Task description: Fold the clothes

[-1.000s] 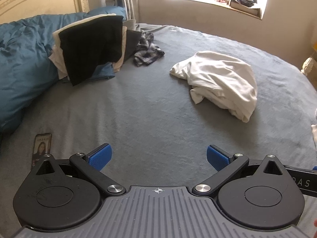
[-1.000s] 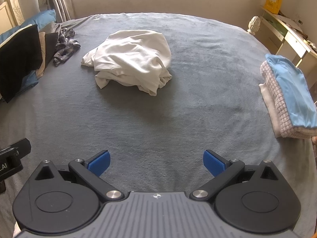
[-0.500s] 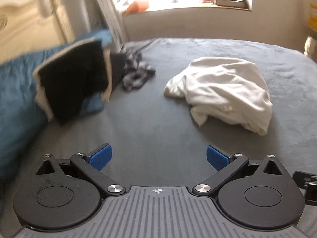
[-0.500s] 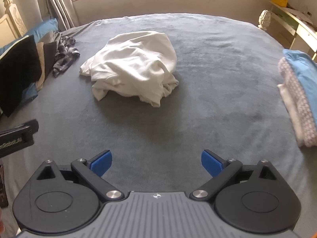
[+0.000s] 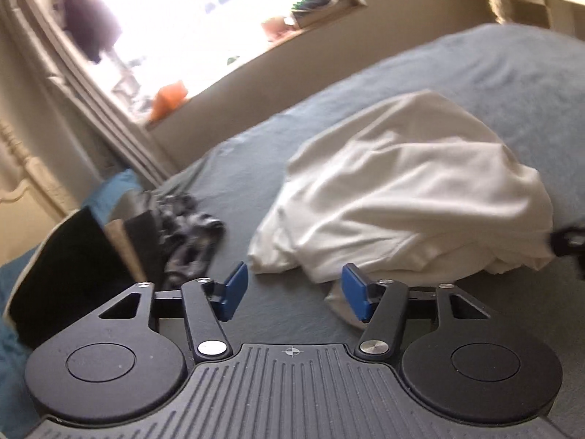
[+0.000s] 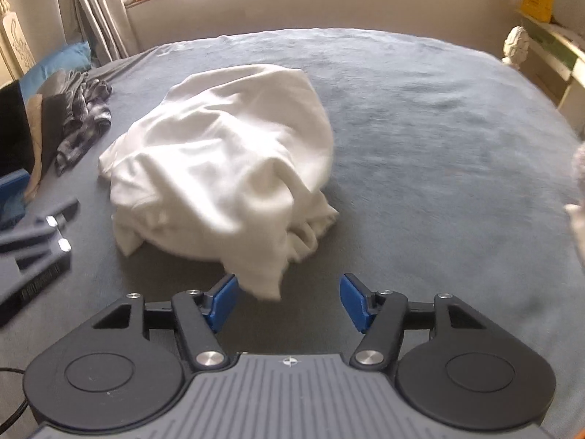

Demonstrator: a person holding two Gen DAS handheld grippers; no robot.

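Closed in on the crumpled white cotton garment from farther back; both jaw pairs narrowed a little. Lies heaped mid-way across the grey bed cover, right of the dark folded stack.

Best to seek a hem or corner at the near edge, not the bulk.

Left gripper and right gripper: jaws spread, holding nothing, just short of the cloth.

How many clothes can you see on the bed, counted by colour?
White: 1, the crumpled garment
Grey patterned: 1, the bundle
Black: 1, a cloth at the left edge, in a pile I cannot separate
Total: 3
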